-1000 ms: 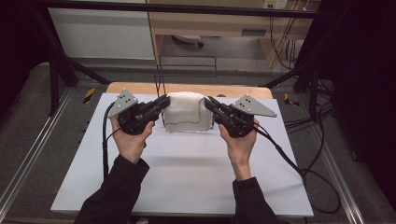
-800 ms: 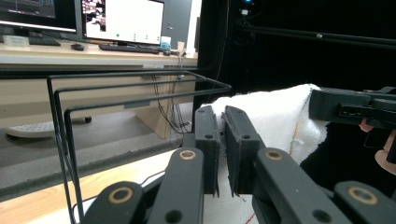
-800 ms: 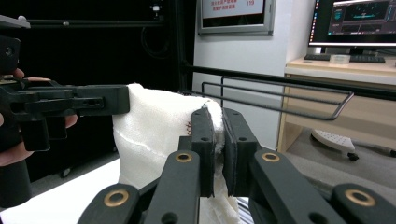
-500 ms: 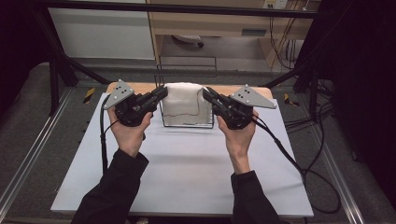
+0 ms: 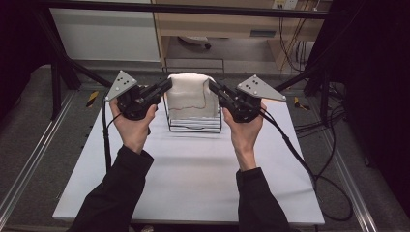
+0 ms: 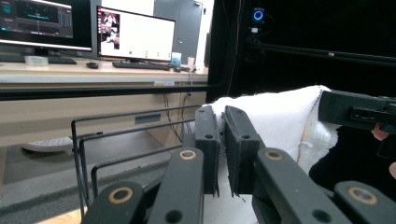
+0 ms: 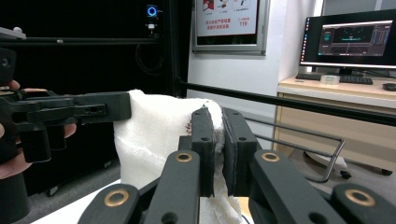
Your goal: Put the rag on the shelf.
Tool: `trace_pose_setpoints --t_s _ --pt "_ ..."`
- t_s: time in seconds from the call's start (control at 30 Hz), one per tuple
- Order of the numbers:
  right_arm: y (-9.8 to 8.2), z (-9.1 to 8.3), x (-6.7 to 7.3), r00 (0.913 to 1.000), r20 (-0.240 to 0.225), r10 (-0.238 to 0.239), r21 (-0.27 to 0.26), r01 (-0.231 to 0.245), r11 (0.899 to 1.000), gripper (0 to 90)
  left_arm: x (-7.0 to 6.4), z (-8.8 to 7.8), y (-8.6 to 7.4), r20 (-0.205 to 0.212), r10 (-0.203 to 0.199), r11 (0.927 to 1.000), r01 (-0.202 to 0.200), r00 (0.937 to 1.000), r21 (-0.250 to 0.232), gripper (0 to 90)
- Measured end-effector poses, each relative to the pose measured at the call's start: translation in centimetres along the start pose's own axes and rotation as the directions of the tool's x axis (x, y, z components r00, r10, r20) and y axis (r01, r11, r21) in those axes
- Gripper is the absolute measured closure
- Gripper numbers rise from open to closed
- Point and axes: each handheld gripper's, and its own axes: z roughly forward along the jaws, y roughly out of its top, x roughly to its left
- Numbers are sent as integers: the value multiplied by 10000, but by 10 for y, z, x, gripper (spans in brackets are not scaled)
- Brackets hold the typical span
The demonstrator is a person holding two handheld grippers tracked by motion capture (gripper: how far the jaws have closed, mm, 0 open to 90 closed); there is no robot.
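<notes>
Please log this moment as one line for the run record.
white towel lifted above black wire rack | left gripper shut on towel | right gripper shut on towel

Wire rack blocks centre; table front free.

White towel with a thin red thread line, black wire rack, white table, black grippers, grey plates.

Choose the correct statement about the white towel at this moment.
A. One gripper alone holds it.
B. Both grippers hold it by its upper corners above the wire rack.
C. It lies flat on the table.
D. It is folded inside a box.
B: the left gripper and the right gripper each pinch an upper corner of the white towel, which hangs over the wire rack.
</notes>
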Motion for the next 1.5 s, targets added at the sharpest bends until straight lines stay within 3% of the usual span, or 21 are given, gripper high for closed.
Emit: trace_pose_setpoints --t_s 0.77,0.97,1.5 --pt "27 17 -10 9998 202 -32 -280 38 9996 847 10 20 32 -301 50 9994 -60 9995 -334 839" --pt "38 24 -12 9995 273 -144 -387 154 9991 847 14 24 40 -327 -91 9990 77 9994 -430 839" --pt "59 39 -18 9987 459 -204 -403 223 9989 847 20 35 63 -613 58 9985 -91 9981 -543 839"
